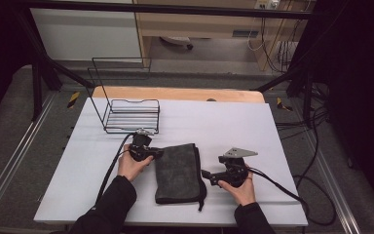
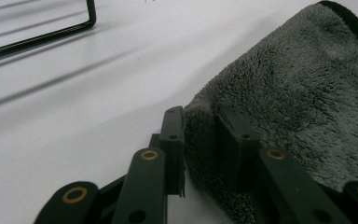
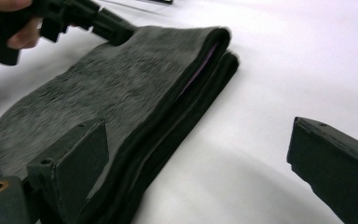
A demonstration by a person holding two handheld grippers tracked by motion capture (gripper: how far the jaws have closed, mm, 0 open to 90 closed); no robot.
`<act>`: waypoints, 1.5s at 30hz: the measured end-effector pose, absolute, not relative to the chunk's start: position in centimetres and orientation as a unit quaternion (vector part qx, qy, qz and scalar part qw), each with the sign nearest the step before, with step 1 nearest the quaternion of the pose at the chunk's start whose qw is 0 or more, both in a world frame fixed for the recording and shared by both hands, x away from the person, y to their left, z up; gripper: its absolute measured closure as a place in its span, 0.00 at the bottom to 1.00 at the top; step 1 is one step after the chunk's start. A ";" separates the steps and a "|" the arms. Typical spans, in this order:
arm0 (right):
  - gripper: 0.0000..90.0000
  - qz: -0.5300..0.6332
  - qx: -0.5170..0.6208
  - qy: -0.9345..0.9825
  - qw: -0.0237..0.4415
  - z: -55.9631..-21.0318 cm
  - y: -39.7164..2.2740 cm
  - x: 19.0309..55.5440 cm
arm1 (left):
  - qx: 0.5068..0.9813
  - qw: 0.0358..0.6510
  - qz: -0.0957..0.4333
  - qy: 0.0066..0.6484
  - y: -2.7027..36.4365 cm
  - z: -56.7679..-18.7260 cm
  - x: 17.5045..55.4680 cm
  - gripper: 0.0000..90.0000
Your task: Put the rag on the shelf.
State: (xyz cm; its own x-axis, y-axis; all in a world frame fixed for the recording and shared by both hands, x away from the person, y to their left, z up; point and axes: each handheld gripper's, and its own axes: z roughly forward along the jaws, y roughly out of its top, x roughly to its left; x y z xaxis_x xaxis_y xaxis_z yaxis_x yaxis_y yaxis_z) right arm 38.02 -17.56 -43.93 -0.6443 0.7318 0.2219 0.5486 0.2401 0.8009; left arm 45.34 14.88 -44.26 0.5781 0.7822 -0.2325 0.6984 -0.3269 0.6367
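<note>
Nearest the table's front edge: two dark sleeves and hands entering from below, each holding a gripper.

Left gripper (image 1: 152, 152): at the far left corner of a folded grey towel (image 1: 179, 171). Seen in the left gripper view pinched on the towel's edge (image 2: 279, 102), a fold of pile gathered between the two narrow-set jaws, both pads in contact with cloth. Judged gripped, though only a shallow bite at the corner.

Right gripper (image 1: 208, 176): level with the towel's right long edge, near its lower half, pointing left toward it. Jaws spread wide in the right gripper view, nothing between the pads; one jaw low against the stacked edge of the towel (image 3: 135, 98), the other well off over bare table. No hold yet.

Towel: flat on the white table (image 1: 253, 126), between the two hands, several layers thick, long axis running front to back, a dark cord trailing at its near right corner. Left gripper (image 3: 81, 21) visible at the far corner in the right gripper view.

Deciding relation: towel lying to the left of the right jaws, layered edge facing them, long axis across their line of approach. Right hand judged nearer to the ungripped edge; short sideways advance needed to bring the layers between the pads.

Farther back: black wire rack (image 1: 129, 113) standing on the table's far left, apart from the towel.
</note>
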 end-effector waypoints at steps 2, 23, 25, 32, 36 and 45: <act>0.08 0.461 0.413 0.778 0.110 -43.5 -17.2 38.9 | 0.813 0.358 0.058 0.455 14.8 -44.3 45.3 0.84; 0.52 0.425 0.457 0.775 0.095 -44.7 -13.0 45.6 | 0.815 0.360 0.075 0.447 14.6 -44.5 45.0 0.86; 0.54 0.423 0.458 0.776 0.093 -44.9 -13.0 45.7 | 0.816 0.360 0.076 0.446 14.5 -44.4 45.0 0.86; 0.65 0.416 0.467 0.778 0.062 -45.4 -12.7 45.9 | 0.816 0.360 0.076 0.447 14.5 -44.4 45.0 0.86; 0.73 0.415 0.467 0.779 0.052 -45.5 -12.6 45.9 | 0.816 0.362 0.073 0.444 14.7 -44.5 45.0 0.85; 0.86 0.416 0.473 0.776 0.025 -45.2 -12.8 46.1 | 0.809 0.371 0.055 0.453 15.1 -44.4 45.3 0.88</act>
